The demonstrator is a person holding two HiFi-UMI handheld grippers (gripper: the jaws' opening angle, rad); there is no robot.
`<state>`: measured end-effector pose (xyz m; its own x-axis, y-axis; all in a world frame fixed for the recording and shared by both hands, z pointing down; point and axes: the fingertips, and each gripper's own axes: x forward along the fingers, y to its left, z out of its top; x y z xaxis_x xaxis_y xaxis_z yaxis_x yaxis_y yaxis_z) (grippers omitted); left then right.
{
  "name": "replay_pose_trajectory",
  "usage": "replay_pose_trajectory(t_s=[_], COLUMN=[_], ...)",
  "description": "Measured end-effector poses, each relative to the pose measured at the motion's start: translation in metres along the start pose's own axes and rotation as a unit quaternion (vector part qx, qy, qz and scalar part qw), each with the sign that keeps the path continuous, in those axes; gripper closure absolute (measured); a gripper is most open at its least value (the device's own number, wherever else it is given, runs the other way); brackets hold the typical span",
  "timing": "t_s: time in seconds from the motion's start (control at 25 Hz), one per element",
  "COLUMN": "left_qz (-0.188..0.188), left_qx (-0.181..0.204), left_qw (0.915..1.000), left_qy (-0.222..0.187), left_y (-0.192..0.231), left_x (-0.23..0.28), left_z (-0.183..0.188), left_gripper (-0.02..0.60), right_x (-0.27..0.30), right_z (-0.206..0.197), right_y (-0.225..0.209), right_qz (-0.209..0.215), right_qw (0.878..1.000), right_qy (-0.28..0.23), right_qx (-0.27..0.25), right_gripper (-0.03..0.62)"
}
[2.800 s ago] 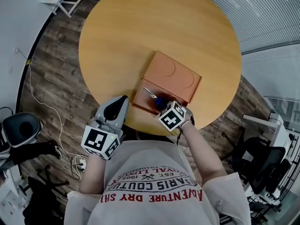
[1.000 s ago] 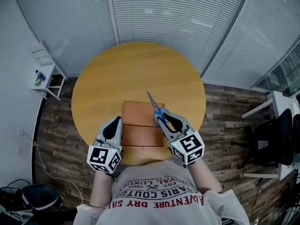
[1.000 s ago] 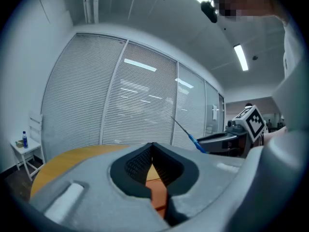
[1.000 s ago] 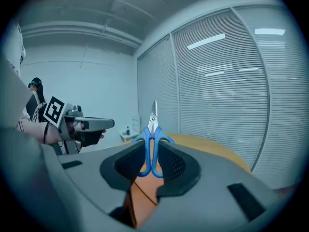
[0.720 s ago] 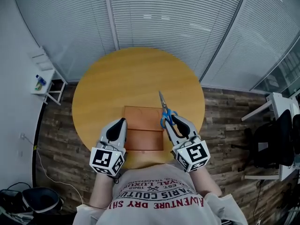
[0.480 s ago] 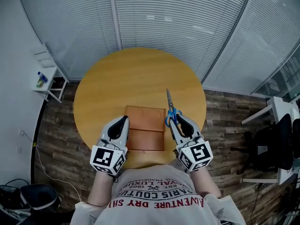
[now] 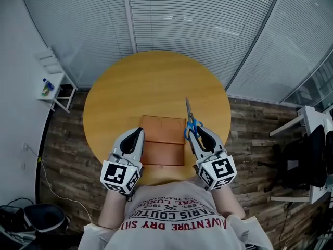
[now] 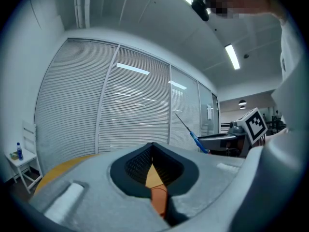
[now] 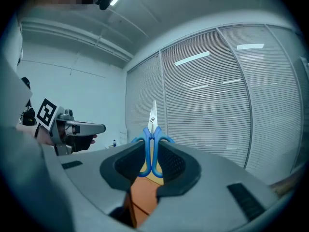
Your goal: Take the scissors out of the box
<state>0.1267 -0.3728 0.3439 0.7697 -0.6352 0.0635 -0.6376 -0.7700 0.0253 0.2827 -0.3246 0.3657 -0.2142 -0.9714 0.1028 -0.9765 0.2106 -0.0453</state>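
A person in a printed grey T-shirt holds two tongs level above a round wooden surface. The left tongs are pinched together with nothing between them. The right tongs clamp the blue handles of the scissors, which are held in the air beside the right edge of the orange box, blades pointing away. Slatted blinds line the wall beyond.

box on table, scissors right of box
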Motion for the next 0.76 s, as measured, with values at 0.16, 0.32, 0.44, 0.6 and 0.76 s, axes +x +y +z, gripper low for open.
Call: replay_pose_trajectory(t_s=[0.16,0.32,0.44,0.6,0.76], left_qz=[0.001,0.004,0.004,0.009,0.016], left_qx=[-0.001,-0.003,-0.003,-0.006,-0.01], left_qw=[1.0,1.0,1.0,0.9999,0.9998], left_qy=[0.003,0.003,0.004,0.006,0.008], left_y=[0.0,0.002,0.002,0.004,0.007], left_x=[-0.001,-0.002,-0.004,-0.009,-0.012], left_z=[-0.002,-0.002,-0.002,-0.004,-0.008], left_gripper=[0.574,0.574,0.574,0.574,0.574], right_x=[0.0,0.002,0.003,0.003,0.002], right_z=[-0.004,-0.007,-0.008,-0.011,-0.016], right_y=[-0.001,0.004,0.007,0.01,0.008], right_qz=[-0.004,0.005,0.009,0.008,0.004], right_qw=[1.0,1.0,1.0,1.0,0.999], right_qy=[0.005,0.012,0.015,0.018,0.025], right_qx=[0.007,0.004,0.006,0.011,0.02], right_gripper=[0.502,0.502,0.502,0.502,0.502])
